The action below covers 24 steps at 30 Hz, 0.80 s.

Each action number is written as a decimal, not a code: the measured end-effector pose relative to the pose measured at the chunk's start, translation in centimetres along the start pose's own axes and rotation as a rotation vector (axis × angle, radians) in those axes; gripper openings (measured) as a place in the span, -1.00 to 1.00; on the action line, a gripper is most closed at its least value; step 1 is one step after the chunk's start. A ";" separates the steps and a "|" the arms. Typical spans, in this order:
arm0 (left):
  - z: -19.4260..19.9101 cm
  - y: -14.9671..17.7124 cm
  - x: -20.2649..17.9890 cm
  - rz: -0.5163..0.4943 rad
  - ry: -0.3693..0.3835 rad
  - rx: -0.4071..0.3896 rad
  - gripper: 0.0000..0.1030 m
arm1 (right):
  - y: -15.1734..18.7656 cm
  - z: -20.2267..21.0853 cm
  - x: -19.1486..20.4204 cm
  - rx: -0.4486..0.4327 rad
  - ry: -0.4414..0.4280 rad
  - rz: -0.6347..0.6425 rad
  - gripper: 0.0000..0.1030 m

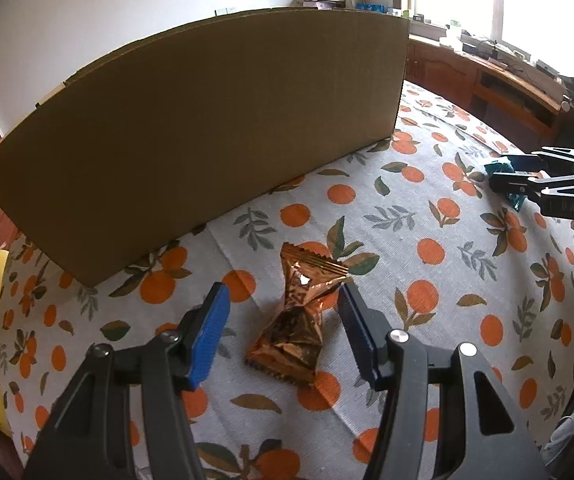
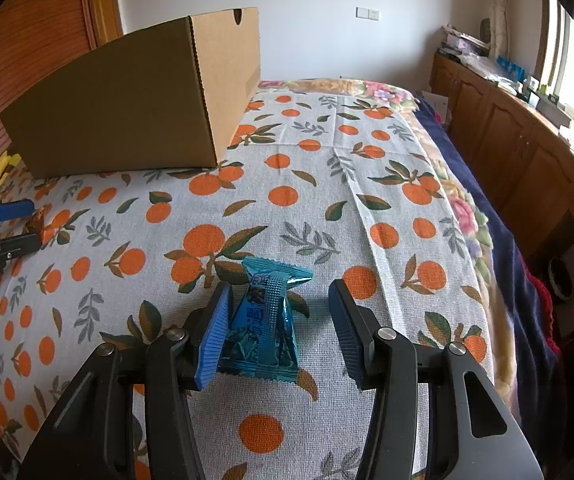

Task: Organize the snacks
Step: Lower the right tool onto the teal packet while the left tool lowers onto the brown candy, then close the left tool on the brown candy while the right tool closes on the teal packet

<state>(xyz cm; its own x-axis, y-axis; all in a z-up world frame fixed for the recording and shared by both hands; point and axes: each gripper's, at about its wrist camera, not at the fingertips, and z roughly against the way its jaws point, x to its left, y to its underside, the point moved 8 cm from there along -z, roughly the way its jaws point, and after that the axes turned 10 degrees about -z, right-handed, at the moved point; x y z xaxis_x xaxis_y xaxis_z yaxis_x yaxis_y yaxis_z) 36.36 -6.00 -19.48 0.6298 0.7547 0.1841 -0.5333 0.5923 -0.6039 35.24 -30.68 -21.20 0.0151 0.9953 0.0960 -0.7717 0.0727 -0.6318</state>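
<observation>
Left tool [image 1: 283, 330], spread wide astride copper snack packet [image 1: 293, 320] lying on orange-print cloth [image 1: 427, 216]; right tool [image 2: 277, 330], likewise wide, straddling blue snack packet [image 2: 265, 328], nothing gripped; pinch each at its waist, then lift toward cardboard box [image 2: 127, 100]

Glossy crinkled foil is seen on the orange snack [image 1: 295, 320] and the teal snack [image 2: 265, 326]. Beside them, matt woven cloth [image 2: 327, 208] covers the bed; the box [image 1: 191, 136] is matt corrugated cardboard.
</observation>
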 end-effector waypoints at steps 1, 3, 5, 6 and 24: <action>-0.1 0.0 0.0 0.002 0.001 0.003 0.10 | 0.0 0.0 0.0 0.000 0.000 0.000 -0.04; -0.2 -0.1 0.0 0.011 0.009 0.000 0.10 | -0.1 0.0 0.0 0.000 -0.001 0.000 -0.04; -0.3 0.0 0.1 0.024 0.015 -0.002 0.10 | 0.0 0.0 0.0 0.000 -0.001 0.000 -0.04; -0.3 0.0 0.1 0.031 0.019 -0.006 0.09 | 0.0 0.0 0.0 -0.001 -0.001 0.000 -0.04; 1.9 1.4 1.9 0.104 -0.023 -0.050 -0.60 | 0.1 0.0 0.0 -0.003 0.000 0.001 -0.10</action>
<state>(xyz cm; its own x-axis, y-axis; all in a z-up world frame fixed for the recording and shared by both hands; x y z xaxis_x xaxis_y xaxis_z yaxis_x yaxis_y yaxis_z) 35.71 -3.22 -18.47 0.5589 0.8181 0.1354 -0.5661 0.4958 -0.6586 35.17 -30.65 -21.24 0.0145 0.9953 0.0954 -0.7695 0.0720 -0.6345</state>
